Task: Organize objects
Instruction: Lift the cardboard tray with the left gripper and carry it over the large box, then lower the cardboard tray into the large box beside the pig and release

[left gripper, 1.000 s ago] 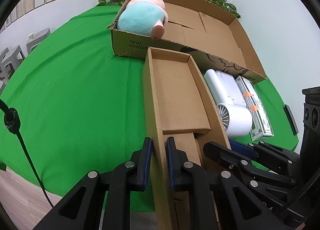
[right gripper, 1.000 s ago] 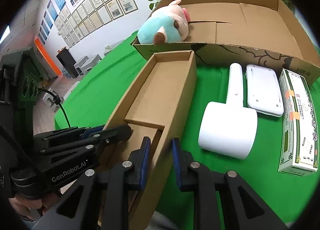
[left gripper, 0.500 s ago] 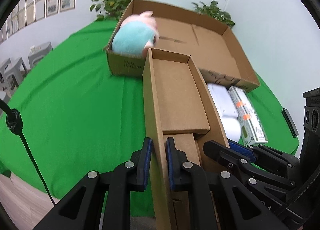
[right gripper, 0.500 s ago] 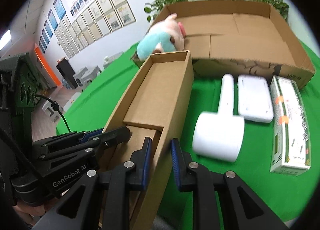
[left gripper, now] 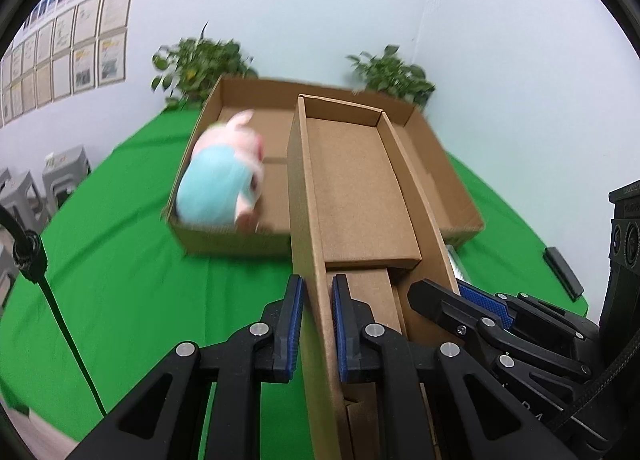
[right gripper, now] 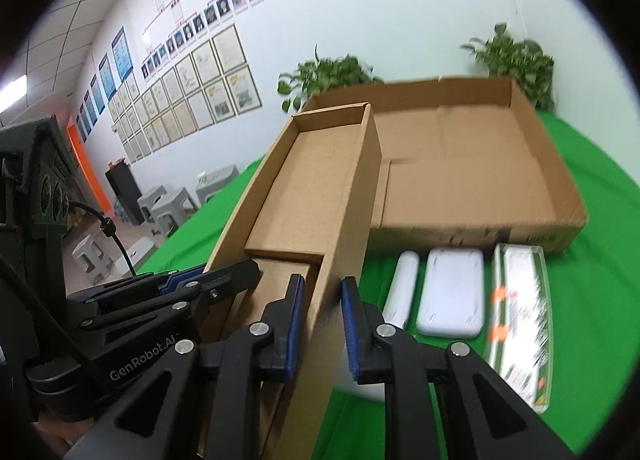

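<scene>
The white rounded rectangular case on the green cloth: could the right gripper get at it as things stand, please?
Probably not yet: the right gripper is shut on the long brown cardboard tray's wall. The white rounded rectangular case itself lies uncovered nearby.

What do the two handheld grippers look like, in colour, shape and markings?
Both the left gripper and the right gripper are black, with angular linked arms joined by round silver pins. Their fingers carry blue ribbed pads. White "GenRobot.AI" lettering marks the left one's body. A black cable hangs nearby. No hand or sleeve is visible.
</scene>
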`<state>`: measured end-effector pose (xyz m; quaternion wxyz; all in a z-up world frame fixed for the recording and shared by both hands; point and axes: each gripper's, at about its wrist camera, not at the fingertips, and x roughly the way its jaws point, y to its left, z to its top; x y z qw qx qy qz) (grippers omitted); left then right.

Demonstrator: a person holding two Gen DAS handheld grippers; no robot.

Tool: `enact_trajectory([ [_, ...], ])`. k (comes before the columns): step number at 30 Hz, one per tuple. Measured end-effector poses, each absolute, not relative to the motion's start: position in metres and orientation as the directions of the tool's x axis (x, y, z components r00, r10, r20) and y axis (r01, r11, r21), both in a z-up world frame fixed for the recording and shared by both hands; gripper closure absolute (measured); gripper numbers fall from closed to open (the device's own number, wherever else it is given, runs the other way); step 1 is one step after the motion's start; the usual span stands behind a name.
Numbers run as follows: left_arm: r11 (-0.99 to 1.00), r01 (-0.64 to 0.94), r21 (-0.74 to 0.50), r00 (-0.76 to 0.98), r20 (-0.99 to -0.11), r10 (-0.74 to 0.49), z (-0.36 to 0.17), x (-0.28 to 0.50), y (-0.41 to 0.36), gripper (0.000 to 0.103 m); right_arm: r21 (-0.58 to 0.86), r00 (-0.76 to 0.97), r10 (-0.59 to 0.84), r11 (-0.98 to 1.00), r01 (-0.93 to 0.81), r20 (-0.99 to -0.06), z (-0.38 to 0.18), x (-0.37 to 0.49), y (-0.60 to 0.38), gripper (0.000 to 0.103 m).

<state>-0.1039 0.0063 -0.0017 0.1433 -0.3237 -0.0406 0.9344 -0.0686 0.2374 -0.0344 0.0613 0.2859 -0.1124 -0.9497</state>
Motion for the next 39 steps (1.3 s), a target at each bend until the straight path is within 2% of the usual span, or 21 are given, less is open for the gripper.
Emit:
enact_trajectory([
  [9,-0.95,-0.287,-0.124,-0.814,-0.491,0.31,0.059,-0.146,0.029,0.093,0.209,-0.895,-0.128,-0.977,0.04,-0.426,0.01,-0.096,0.263,0.085],
  [19,-0.949,-0.302,-0.093,-0.846,-0.433,0.312,0.11,-0.204,0.044,0.093,0.178,-0.921,-0.108,-0.983,0.043,-0.375,0.043,-0.136,0.285,0.085],
  [28,-0.955,-0.289,-0.065,-0.848,-0.445,0.287,0.126,-0.277,0.043,0.093,0.178,-0.915,-0.112,-0.983,0.045,-0.387,0.049,-0.192,0.297,0.086],
  [39,-0.968,-0.231,-0.094,-0.778,-0.58,0.242,0.057,-0.359,0.031,0.093,0.221,-0.852,-0.152,-0.974,0.044,-0.502,-0.002,-0.255,0.306,0.086],
])
